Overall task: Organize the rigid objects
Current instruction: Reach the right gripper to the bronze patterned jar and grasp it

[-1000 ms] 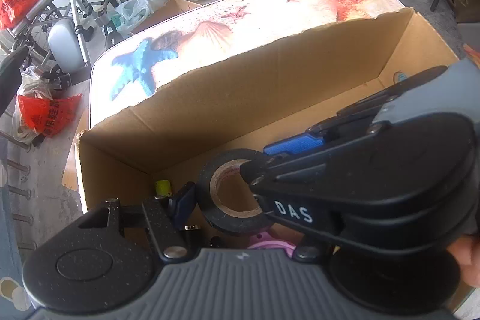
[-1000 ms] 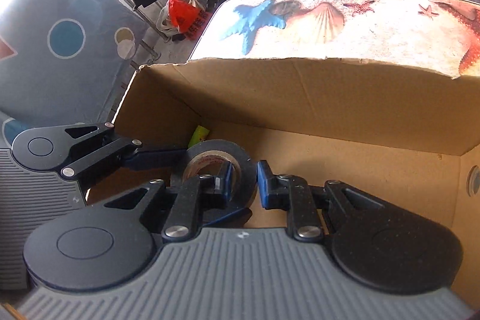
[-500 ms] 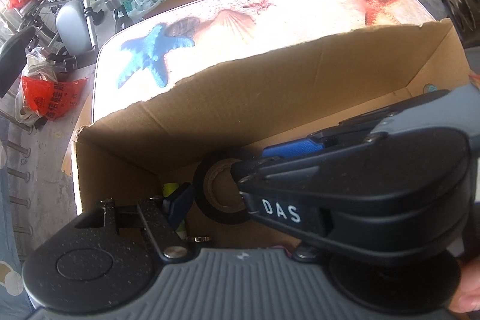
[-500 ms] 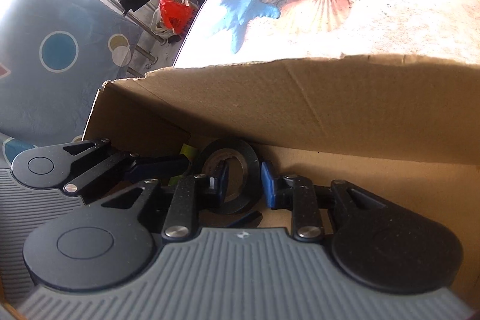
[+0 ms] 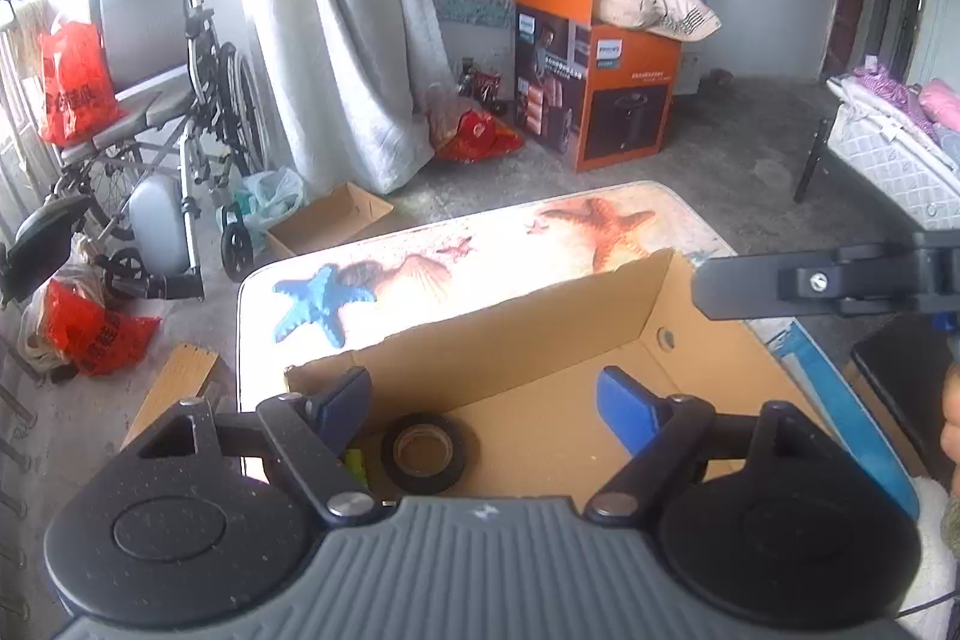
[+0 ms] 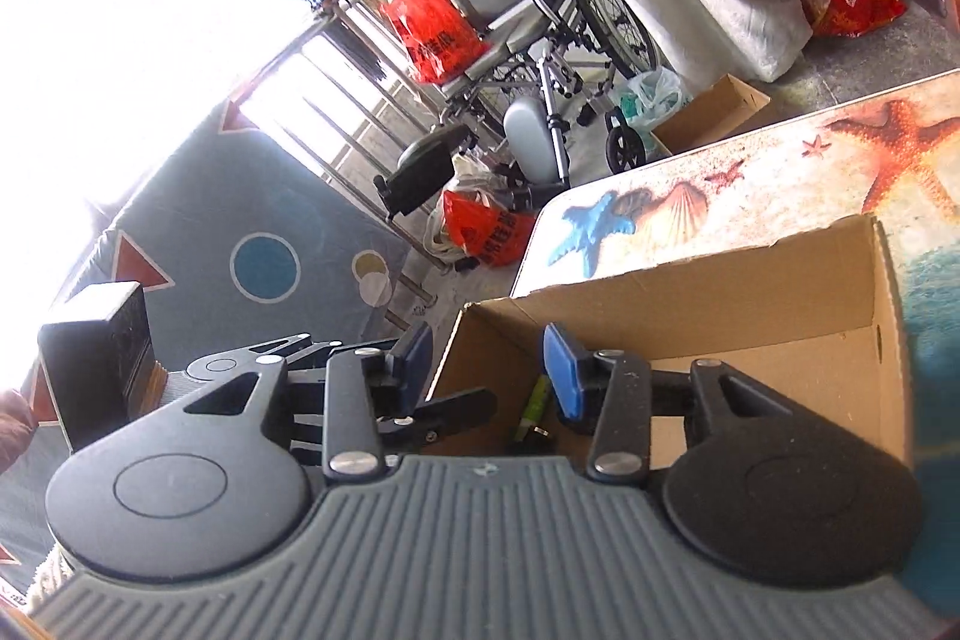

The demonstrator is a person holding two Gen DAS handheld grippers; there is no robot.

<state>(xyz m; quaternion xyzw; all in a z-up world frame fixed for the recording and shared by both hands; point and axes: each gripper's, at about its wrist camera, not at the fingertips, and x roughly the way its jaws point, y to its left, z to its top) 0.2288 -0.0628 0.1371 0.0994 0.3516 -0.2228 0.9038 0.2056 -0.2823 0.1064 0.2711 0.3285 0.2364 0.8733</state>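
Observation:
A black roll of tape (image 5: pixel 423 451) lies flat on the floor of the open cardboard box (image 5: pixel 528 340), at its left end. A yellow-green marker (image 5: pixel 355 462) lies beside it and also shows in the right wrist view (image 6: pixel 536 396). My left gripper (image 5: pixel 483 403) is open and empty above the box's near side. My right gripper (image 6: pixel 489 361) is open and empty over the box's left corner (image 6: pixel 750 292); part of it shows at the right of the left wrist view (image 5: pixel 828 283).
The box stands on a table with a starfish and shell print (image 5: pixel 468 262). A wheelchair (image 5: pixel 174 112), red bags (image 5: pixel 90 334), a small cardboard box (image 5: pixel 327 220) and an orange carton (image 5: pixel 594 88) stand on the floor beyond. A dark object (image 5: pixel 900 388) lies right of the box.
The tape roll was let go and now lies in the box. Both grippers have opened and risen up and back from the box; the right gripper has swung away.

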